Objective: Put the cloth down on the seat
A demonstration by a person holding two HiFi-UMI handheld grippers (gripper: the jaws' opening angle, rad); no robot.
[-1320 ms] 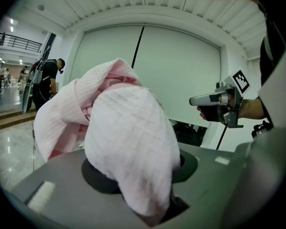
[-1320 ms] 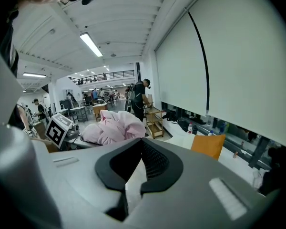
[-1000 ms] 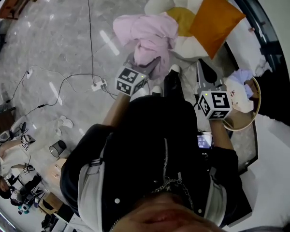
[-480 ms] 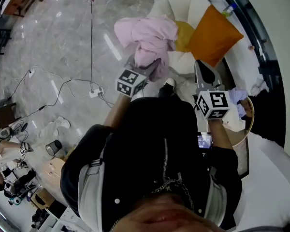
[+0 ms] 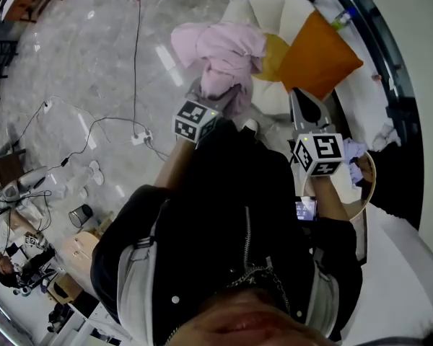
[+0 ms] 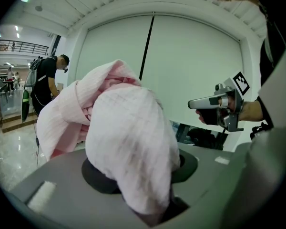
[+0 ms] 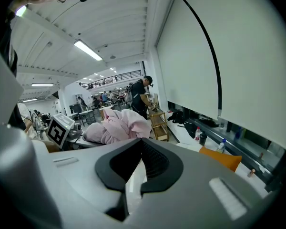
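A crumpled pink cloth (image 5: 220,49) hangs bunched over the front edge of a white armchair seat (image 5: 274,9). My left gripper (image 5: 215,98) is shut on the cloth, which drapes over both jaws in the left gripper view (image 6: 128,137) and hides the fingertips. My right gripper (image 5: 303,99) is held to the right of the cloth, apart from it, pointing toward the seat. Its black pads (image 7: 155,159) meet at the tips with nothing between them. The right gripper view shows the pink cloth (image 7: 117,128) off to its left.
An orange cushion (image 5: 317,45) and a yellow cushion (image 5: 274,49) lie on the armchair. A round wooden-rimmed side table (image 5: 368,186) stands at the right. A cable and power strip (image 5: 141,137) lie on the floor at the left. A person (image 6: 50,80) stands far off.
The left gripper keeps its hold on the pink cloth by the seat. The whole scene has shifted a little in the head view; both grippers stay about where they were.
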